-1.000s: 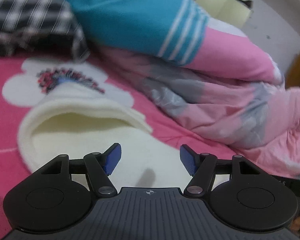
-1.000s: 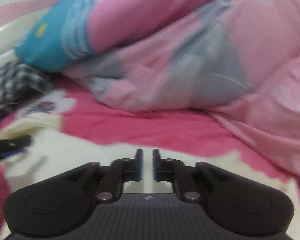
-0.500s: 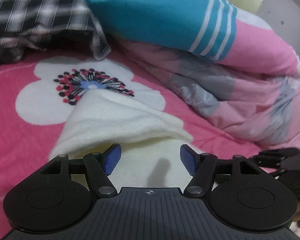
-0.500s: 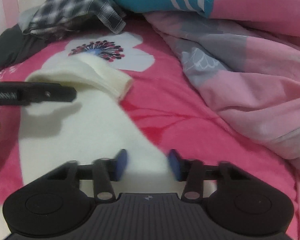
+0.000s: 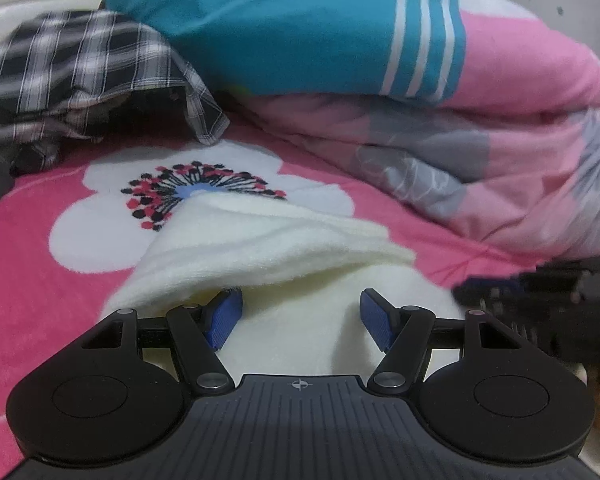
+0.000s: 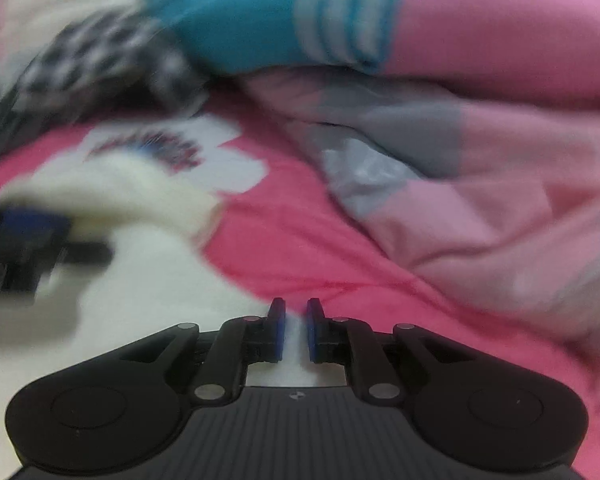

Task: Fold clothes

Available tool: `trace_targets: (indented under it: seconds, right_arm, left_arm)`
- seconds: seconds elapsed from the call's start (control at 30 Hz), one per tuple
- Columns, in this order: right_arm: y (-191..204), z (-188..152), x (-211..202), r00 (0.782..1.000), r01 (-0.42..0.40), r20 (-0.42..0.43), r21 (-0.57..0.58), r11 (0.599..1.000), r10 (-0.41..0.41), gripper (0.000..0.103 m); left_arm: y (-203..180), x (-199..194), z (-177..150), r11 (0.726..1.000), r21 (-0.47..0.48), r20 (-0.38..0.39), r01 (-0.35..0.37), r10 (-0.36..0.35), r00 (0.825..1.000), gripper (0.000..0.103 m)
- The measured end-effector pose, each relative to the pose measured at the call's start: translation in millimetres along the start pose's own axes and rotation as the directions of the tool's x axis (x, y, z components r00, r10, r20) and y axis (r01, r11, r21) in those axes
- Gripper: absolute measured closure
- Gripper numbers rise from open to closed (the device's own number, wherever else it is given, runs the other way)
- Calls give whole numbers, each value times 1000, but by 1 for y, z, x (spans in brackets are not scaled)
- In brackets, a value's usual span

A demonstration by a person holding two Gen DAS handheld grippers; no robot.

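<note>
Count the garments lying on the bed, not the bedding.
2: a cream garment under the left gripper, and a plaid shirt crumpled at far left. More may hide beneath the quilt.

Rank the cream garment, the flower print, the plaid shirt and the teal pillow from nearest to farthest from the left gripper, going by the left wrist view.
From the left gripper:
1. Cream garment, right at the fingers, its folded edge over the left one.
2. Flower print, just behind the garment on the pink bedspread.
3. Plaid shirt, back left.
4. Teal pillow, back centre, on the pink quilt.
</note>
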State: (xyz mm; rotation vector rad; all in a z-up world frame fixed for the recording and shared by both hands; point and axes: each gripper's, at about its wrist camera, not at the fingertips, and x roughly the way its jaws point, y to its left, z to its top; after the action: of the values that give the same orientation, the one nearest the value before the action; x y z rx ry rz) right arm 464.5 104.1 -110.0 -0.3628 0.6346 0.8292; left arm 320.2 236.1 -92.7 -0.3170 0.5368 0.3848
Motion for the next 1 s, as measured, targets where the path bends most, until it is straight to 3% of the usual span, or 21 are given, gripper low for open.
trace_targets:
  seconds: [0.13,0.23,0.3,0.4,0.5,0.6,0.63,0.7,0.8,0.87,0.97,1.0]
  right_arm:
    - [-31,9,0,999,-26,34,258,966,18,91]
    - [-68,7,-49,987,-54,157,408,912,-12,89]
    - [-87,3,-88,984,-17,169,424,905,-60,89]
    - [-97,-9,-130,990,63,95,361,930,-104,89]
    - [-94,-34,-137,997,71,-47,316,946,-59,89]
    - [-91,-59,-108,982,105,-181,301,948,-52,90]
    - [-97,-66,-96,977,136,-203,327,935,-71,93]
    - [-120,-68,-82,986,131,-150,423,897,-73,101]
    - [-161,-64,-76,990,144,-82,580,802,-119,103]
    - [-180,-63,-86,948,314,-144,587,746,-285,99]
    - [-208,-80,-137,959,254,-94,697,670,-266,98]
    - [-208,-86,-156,968,223,-77,704,674,-240,98]
  left_arm:
    - [2,-2,-1,1000,2,9,2,-2,1000,37]
    - [1,-6,1,1000,-2,28,23,-22,999,37]
    - [-4,-13,3,998,9,47,55,-55,997,37]
    - [-22,-26,4,987,69,56,144,-148,987,37]
    - [-47,-33,-4,966,171,47,193,-204,978,37]
    - [-64,-23,-17,956,249,1,155,-161,987,37]
    - [-67,-18,-21,953,269,-18,141,-142,990,37]
    - [-71,-12,-26,950,286,-38,129,-123,992,37]
    - [-67,-10,-26,953,268,-41,141,-135,990,36]
    - [-68,-10,-27,952,273,-39,139,-134,990,36]
    - [-67,-10,-26,952,272,-41,141,-135,990,36]
    - [-67,-10,-25,952,272,-42,141,-135,990,36]
